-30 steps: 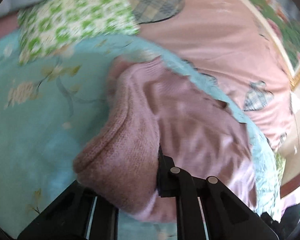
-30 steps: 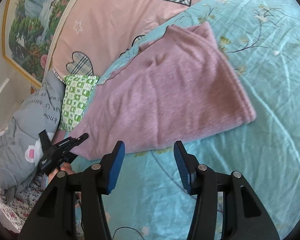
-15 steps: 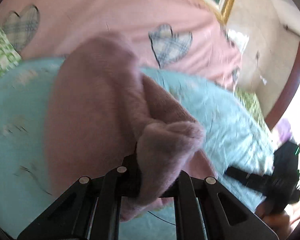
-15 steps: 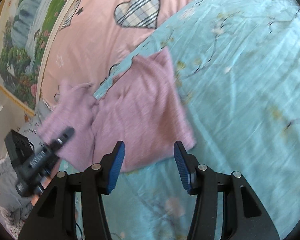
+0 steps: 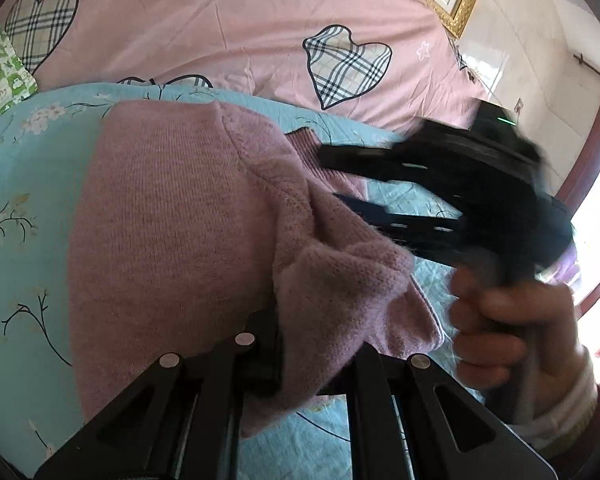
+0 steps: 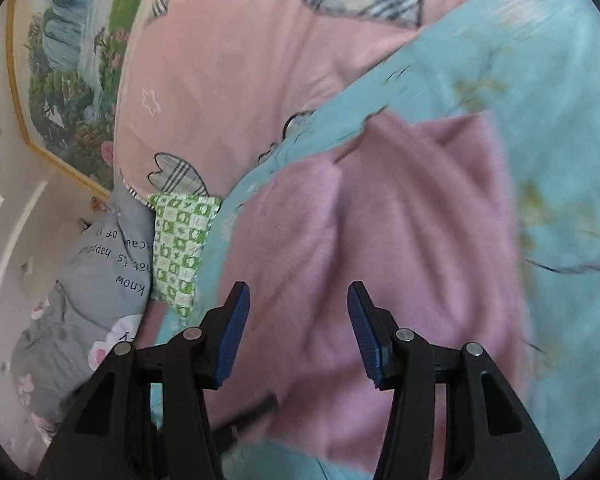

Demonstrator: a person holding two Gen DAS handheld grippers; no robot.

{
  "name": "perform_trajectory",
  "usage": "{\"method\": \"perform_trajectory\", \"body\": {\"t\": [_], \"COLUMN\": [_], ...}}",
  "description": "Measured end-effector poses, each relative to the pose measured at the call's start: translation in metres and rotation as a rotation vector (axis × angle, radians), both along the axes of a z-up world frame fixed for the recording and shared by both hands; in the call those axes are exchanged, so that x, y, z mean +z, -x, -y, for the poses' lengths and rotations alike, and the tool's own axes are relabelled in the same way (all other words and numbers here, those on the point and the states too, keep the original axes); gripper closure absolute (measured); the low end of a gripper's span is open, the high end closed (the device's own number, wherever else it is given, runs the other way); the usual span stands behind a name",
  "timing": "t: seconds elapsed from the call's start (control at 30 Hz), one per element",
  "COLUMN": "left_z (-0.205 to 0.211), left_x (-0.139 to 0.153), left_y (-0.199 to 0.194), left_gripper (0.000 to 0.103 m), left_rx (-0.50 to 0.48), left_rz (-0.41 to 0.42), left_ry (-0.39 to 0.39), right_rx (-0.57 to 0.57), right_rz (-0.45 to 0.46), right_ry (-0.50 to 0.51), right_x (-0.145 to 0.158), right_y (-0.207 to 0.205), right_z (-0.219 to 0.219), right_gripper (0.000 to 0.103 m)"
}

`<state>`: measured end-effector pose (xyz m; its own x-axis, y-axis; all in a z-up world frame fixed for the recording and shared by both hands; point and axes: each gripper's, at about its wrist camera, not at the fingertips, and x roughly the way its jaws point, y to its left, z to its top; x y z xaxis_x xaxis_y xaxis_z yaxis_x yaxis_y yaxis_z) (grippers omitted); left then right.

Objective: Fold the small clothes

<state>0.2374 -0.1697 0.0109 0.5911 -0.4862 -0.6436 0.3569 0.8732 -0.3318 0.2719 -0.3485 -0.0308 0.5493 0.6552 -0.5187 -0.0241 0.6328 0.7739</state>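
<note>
Setting: a bed spread with a light-blue floral sheet (image 5: 24,184); beyond it, a pink quilt (image 5: 228,28) printed with plaid hearts. A gold-framed landscape painting (image 6: 68,68) hangs on the wall at far left in the right wrist view.

Item 1: pink knitted sweater (image 5: 172,232), lying on the blue sheet, body spread flat, one part bunched up and lifted at the near side.

Item 2: left gripper (image 5: 312,364), closed on the bunched fold of the sweater; the knit fills the gap between its fingers and spills over them.

Item 3: right gripper (image 6: 298,332), blue-padded fingers spread wide with nothing between them, held over the sweater's near portion. In the left wrist view it shows blurred at right, black fingers reaching toward the sweater, held by the person's right hand (image 5: 508,332).

Item 4: green-and-white checked pillow (image 6: 182,248), at the left edge of the sheet.

Item 5: grey quilt (image 6: 84,296) with printed lettering, just left of the pillow.
</note>
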Motion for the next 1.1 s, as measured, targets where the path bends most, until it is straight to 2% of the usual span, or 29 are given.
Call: {"method": "perform_trajectory", "body": {"t": [0.07, 0.1, 0.13, 0.17, 0.23, 0.33, 0.43, 0.53, 0.67, 0.7, 0.8, 0.9, 0.97, 1.03, 1.1], "left_z": [0.000, 0.001, 0.002, 0.004, 0.008, 0.022, 0.052, 0.078, 0.100, 0.103, 0.109, 0.110, 0.105, 0.098, 0.087], "left_x": [0.000, 0.001, 0.003, 0.006, 0.016, 0.035, 0.037, 0.017, -0.011, -0.014, -0.018, -0.023, -0.023, -0.020, -0.013], "left_y": [0.003, 0.004, 0.005, 0.006, 0.010, 0.013, 0.011, 0.006, 0.001, 0.001, 0.000, -0.002, 0.003, 0.013, 0.029], "left_gripper": [0.096, 0.096, 0.096, 0.096, 0.096, 0.096, 0.096, 0.096, 0.096, 0.096, 0.095, 0.093, 0.085, 0.069, 0.061], "left_rx": [-0.004, -0.008, -0.012, -0.017, -0.027, -0.071, -0.120, -0.139, -0.161, -0.164, -0.179, -0.186, -0.188, -0.200, -0.200], "left_rz": [0.001, 0.004, 0.010, 0.019, 0.049, 0.091, 0.096, 0.058, -0.011, -0.013, -0.004, -0.042, -0.049, -0.066, -0.072], "left_ry": [-0.006, -0.011, -0.019, -0.029, -0.044, -0.018, -0.001, -0.033, -0.071, -0.079, -0.094, -0.106, -0.100, -0.086, -0.078], "right_rx": [0.023, 0.050, 0.068, 0.074, 0.080, 0.092, 0.070, 0.042, 0.014, 0.006, -0.020, -0.019, -0.016, -0.040, -0.091], "right_rz": [-0.030, -0.023, -0.021, -0.026, 0.001, 0.120, 0.182, 0.140, 0.048, 0.039, 0.049, 0.039, 0.040, 0.029, 0.016], "right_ry": [0.008, -0.002, 0.008, 0.023, 0.022, 0.016, 0.066, 0.128, 0.239, 0.231, 0.220, 0.273, 0.321, 0.330, 0.319], "right_x": [-0.010, -0.013, -0.014, -0.014, -0.005, 0.032, 0.055, 0.040, 0.001, -0.005, -0.008, -0.010, -0.011, -0.010, -0.006], "right_y": [-0.017, -0.024, -0.030, -0.032, -0.032, -0.020, -0.007, -0.004, -0.002, 0.000, 0.001, 0.000, 0.002, 0.006, 0.016], "right_z": [-0.014, -0.022, -0.029, -0.032, -0.032, -0.017, 0.010, 0.037, 0.054, 0.059, 0.066, 0.062, 0.059, 0.062, 0.072], "right_gripper": [0.051, 0.054, 0.076, 0.084, 0.087, 0.087, 0.088, 0.088, 0.088, 0.088, 0.088, 0.088, 0.087, 0.080, 0.076]}}
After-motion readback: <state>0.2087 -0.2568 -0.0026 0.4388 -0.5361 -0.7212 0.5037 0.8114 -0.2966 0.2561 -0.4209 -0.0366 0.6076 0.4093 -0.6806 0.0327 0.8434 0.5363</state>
